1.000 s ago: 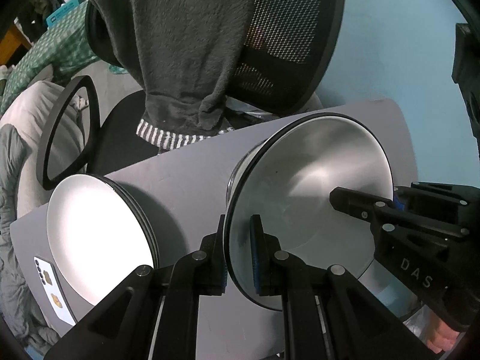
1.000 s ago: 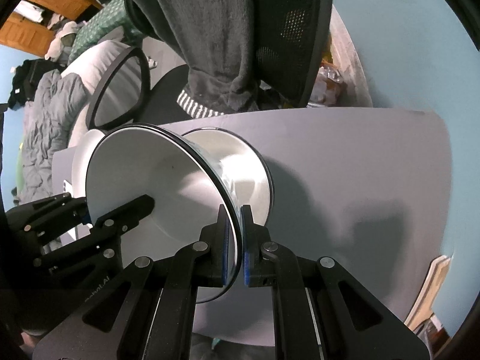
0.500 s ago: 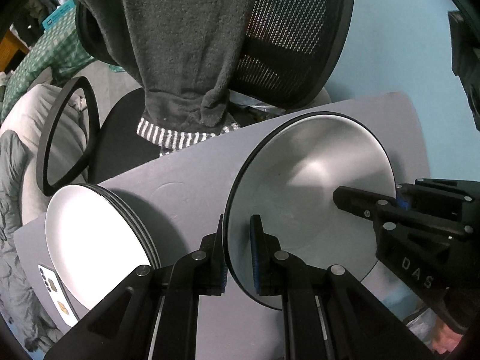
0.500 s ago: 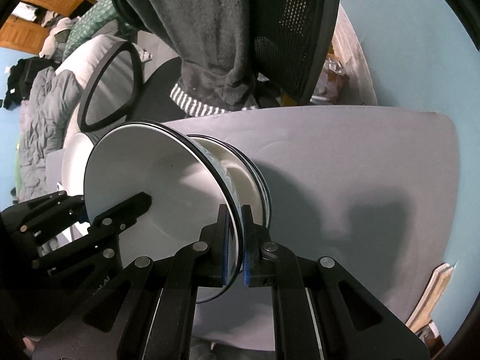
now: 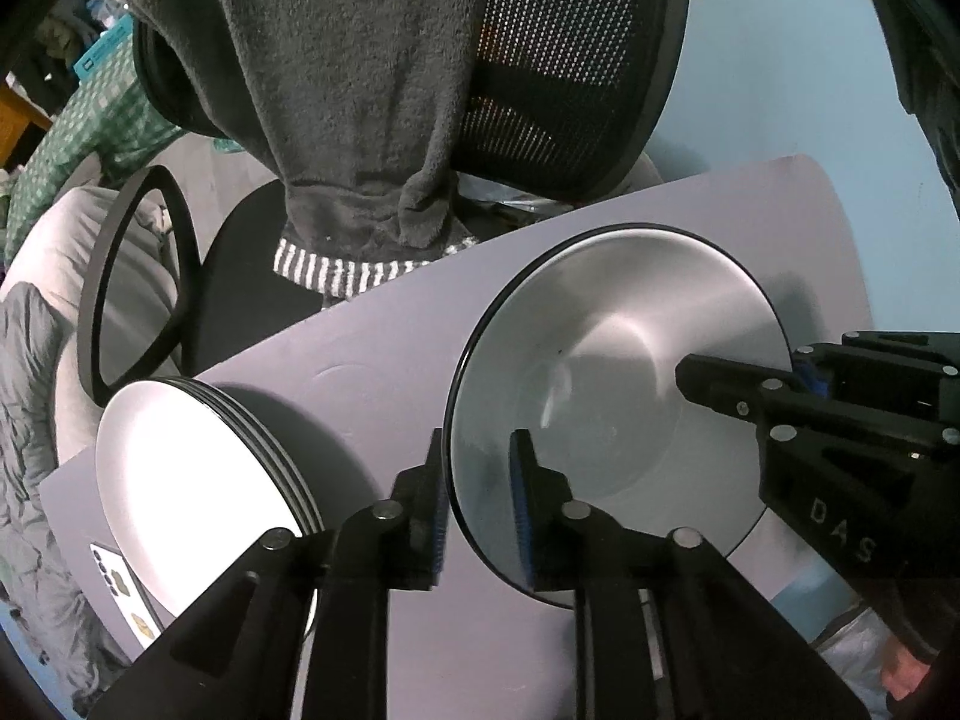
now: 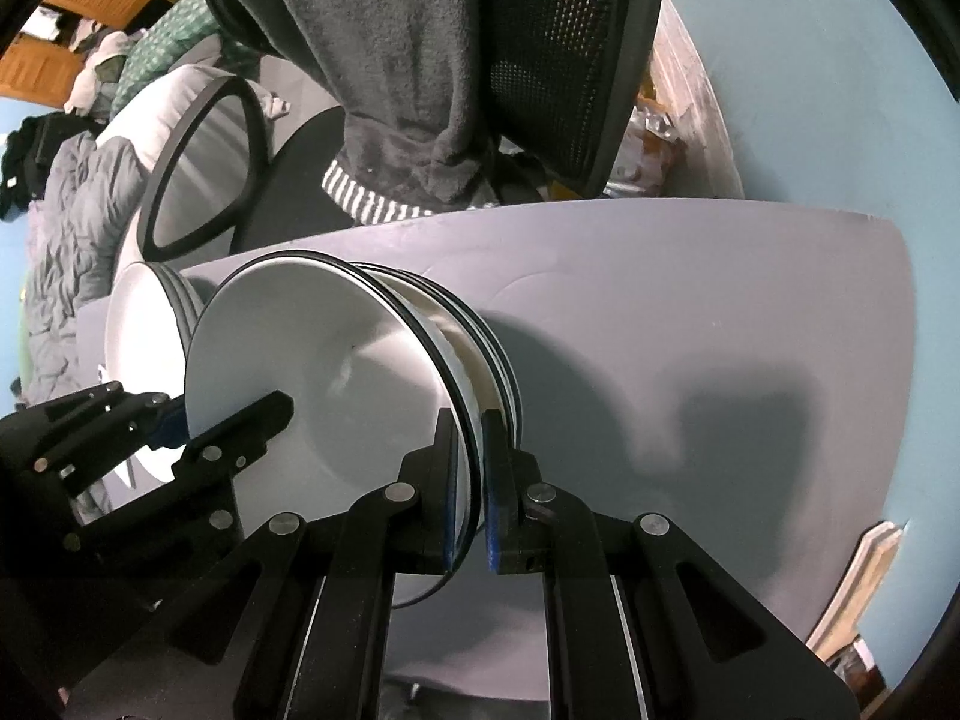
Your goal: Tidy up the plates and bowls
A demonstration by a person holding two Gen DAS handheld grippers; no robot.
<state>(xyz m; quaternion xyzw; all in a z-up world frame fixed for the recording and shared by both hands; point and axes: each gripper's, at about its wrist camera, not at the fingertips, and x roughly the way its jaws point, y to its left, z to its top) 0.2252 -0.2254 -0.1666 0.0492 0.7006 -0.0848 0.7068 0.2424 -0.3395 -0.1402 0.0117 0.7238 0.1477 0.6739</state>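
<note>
The left gripper (image 5: 477, 501) straddles the near rim of a white, black-edged ceramic bowl (image 5: 606, 384); its jaws are opening, and a gap shows between the blue pads (image 5: 521, 516) and the rim that stands between them. The right gripper (image 6: 471, 492) is clamped narrowly on the opposite rim of that same bowl, its pads pressed against both faces of the thin wall.

The bowl is deep and round with a smooth, glossy inside, a thin black line around its lip and a small dark speck on the inner wall. In the right wrist view it sits nested on a stack of like black-rimmed bowls (image 6: 492, 348), tilted a little over them. Well to one side lies a stack of flat white plates with black edges (image 5: 198, 480), and just beside that a white phone (image 5: 123, 591) at the table's corner.

All of this rests on a pale grey-lilac tabletop (image 5: 372, 354). Behind it stands a black mesh office chair (image 5: 570, 66) draped with a dark grey fleece garment with a striped hem (image 5: 354, 90), against a light blue wall (image 5: 774, 72).

A second ago the bowl was held higher, clear of the stack, with the left pads tight on its rim; now it is down on the stack.
</note>
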